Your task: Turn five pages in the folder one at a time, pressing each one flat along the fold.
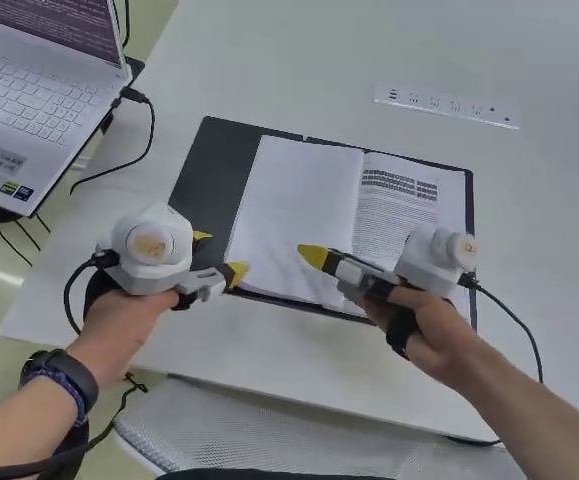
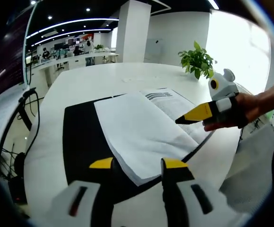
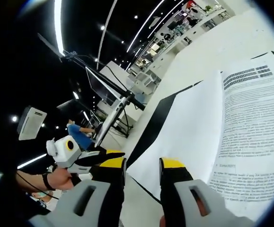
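A black folder (image 1: pixel 204 170) lies open on the white table (image 1: pixel 299 60). A blank white page (image 1: pixel 294 215) lies on its left side and a printed page (image 1: pixel 409 210) on its right. My left gripper (image 1: pixel 219 254) hovers open at the folder's near left edge, its jaws pointing at the blank page's near corner (image 2: pixel 137 177), with nothing between them. My right gripper (image 1: pixel 314 256) is open over the blank page's near edge, its yellow tip pointing left. In the right gripper view the jaws (image 3: pixel 142 163) frame the page edge, with the printed page (image 3: pixel 255 123) to the right.
An open laptop (image 1: pixel 29 80) with a plugged-in cable (image 1: pixel 134 150) sits at the far left of the table. A white power strip (image 1: pixel 444 105) lies beyond the folder. A mesh chair (image 1: pixel 269 440) stands below the near table edge. A potted plant (image 2: pixel 197 59) stands across the room.
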